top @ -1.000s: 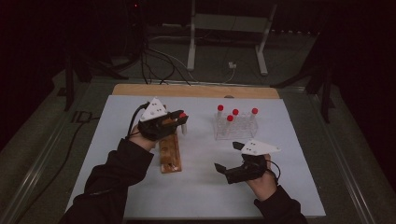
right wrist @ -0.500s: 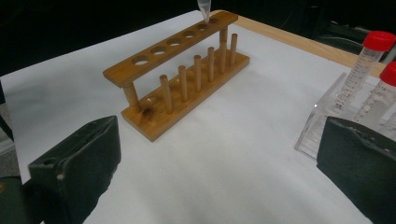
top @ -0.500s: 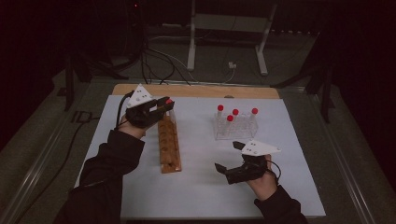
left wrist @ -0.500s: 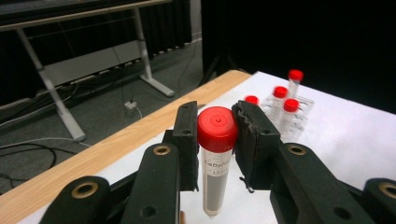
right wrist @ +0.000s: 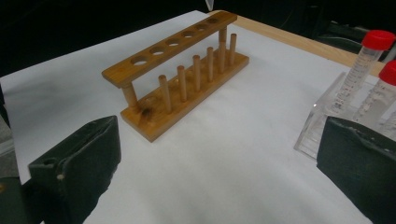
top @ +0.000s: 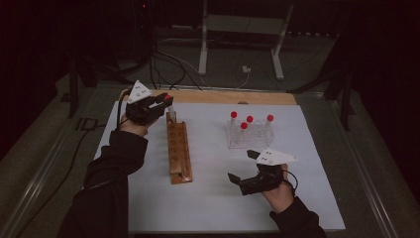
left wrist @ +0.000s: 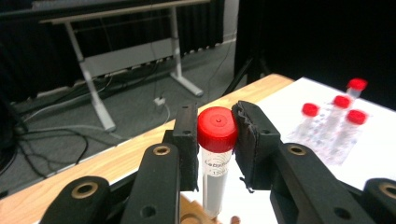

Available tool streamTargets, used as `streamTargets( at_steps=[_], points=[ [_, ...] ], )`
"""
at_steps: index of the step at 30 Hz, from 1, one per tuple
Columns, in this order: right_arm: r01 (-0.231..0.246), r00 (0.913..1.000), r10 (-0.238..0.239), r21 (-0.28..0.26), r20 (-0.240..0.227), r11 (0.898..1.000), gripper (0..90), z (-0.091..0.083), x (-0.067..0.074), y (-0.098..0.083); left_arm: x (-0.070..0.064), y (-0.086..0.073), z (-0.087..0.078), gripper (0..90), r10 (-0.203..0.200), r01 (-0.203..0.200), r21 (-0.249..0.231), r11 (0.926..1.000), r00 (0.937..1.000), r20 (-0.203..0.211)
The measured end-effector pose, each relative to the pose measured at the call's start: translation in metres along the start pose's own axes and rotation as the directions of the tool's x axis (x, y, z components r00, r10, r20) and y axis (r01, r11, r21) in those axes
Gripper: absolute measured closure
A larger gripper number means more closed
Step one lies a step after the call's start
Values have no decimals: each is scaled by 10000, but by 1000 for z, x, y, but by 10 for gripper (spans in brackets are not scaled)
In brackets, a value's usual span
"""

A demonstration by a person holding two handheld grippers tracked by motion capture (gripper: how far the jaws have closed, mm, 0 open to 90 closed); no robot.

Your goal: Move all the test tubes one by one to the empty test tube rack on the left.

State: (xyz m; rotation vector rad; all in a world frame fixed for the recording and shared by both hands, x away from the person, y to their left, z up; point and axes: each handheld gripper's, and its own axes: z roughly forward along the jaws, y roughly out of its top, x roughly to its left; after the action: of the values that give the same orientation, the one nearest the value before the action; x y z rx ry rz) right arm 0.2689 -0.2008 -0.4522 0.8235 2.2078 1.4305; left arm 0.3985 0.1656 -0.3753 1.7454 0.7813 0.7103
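My left gripper [top: 167, 101] is shut on a clear tube with a red cap [left wrist: 217, 154], its pads gripping just under the cap. The tube [top: 171, 117] hangs upright over the far end of the wooden rack [top: 178, 151], with its tip close to the wood. In the right gripper view the rack [right wrist: 182, 70] has a row of holes and pegs, and no tube stands in it. My right gripper [top: 242, 166] rests low on the white sheet, right of the rack, jaws wide apart [right wrist: 219, 168] with nothing between them.
A clear plastic rack [top: 247, 136] with several red-capped tubes [right wrist: 369, 65] stands at the far right, just beyond the right gripper. A white sheet [top: 208, 198] covers the wooden table. Cables and a metal stand [top: 240, 44] lie on the floor behind.
My left gripper has carried the tube toward the far left, from the middle of the wooden rack to its far end. The right gripper has stayed in place.
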Motion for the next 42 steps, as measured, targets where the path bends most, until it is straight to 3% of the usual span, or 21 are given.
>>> streamTargets(
  at_steps=[8, 20, 34, 42],
  points=[
    [20, 10000, -20, 22, -44, 10000, 0, 0, -1, 0, 13, -15, 14, 720, -352, 359, 184, 9992, 9985, -414],
    [13, 10000, -13, -22, -82, 10000, 0, -1, -2, -1, 12, -43, 31, 720, -686, 710, 625, 9955, 9969, -397],
    [15, 9999, -15, -5, -143, 10000, 0, -2, -1, 0, 8, -65, 39, 720, -561, 608, 1068, 9924, 9973, -465],
    [2, 9998, -2, 29, -189, 10000, 0, -1, -1, 0, 6, -69, 42, 720, -428, 485, 1213, 9914, 9979, -490]
  ],
)
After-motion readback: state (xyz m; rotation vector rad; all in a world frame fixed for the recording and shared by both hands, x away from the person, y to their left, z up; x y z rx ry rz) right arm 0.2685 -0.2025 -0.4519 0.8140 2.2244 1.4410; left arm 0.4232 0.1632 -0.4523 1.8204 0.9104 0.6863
